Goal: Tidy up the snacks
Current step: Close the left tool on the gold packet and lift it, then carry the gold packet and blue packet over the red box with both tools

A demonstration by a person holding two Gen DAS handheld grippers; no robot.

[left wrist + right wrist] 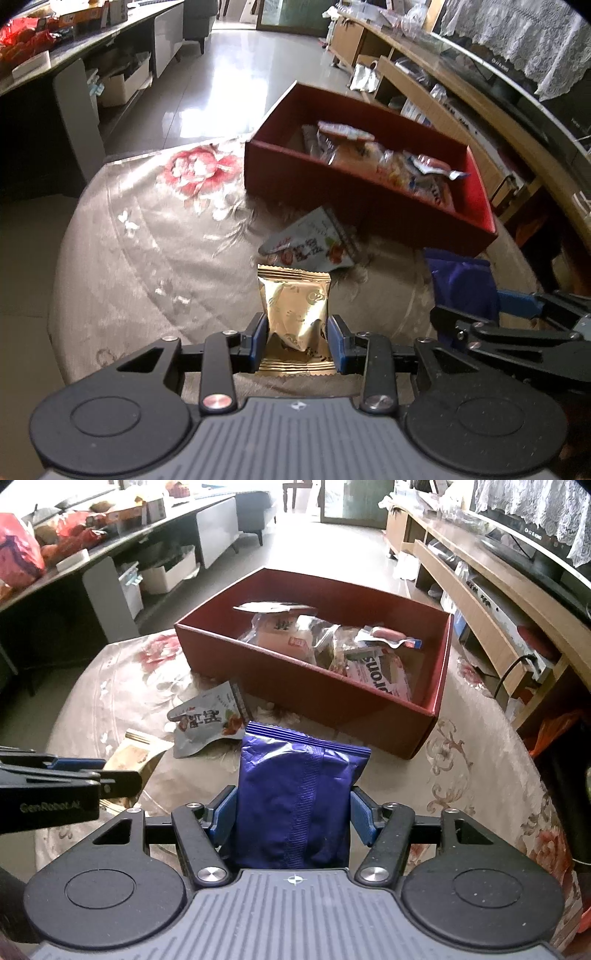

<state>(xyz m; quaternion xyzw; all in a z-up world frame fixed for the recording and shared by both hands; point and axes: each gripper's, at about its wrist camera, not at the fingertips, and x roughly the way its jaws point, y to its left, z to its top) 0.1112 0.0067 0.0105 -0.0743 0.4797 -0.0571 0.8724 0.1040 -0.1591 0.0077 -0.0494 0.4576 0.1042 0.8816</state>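
My left gripper [297,328] is shut on a gold snack packet [295,306], held above the flowered tablecloth. My right gripper [293,806] is shut on a purple snack bag [295,797], its blue pads pressing both sides. Ahead stands a red cardboard box [369,701], also the red box [332,184], holding several wrapped snacks. A grey snack pouch [207,720] lies on the cloth just in front of the box, seen as the grey pouch [314,243] beyond the gold packet. In the left wrist view the purple bag [461,284] and right gripper show at the right edge.
The round table [480,775] carries a beige cloth with red flowers. A dark counter [92,554] with bags and boxes runs along the left. A wooden shelf unit [498,590] lines the right. Shiny floor lies beyond the table.
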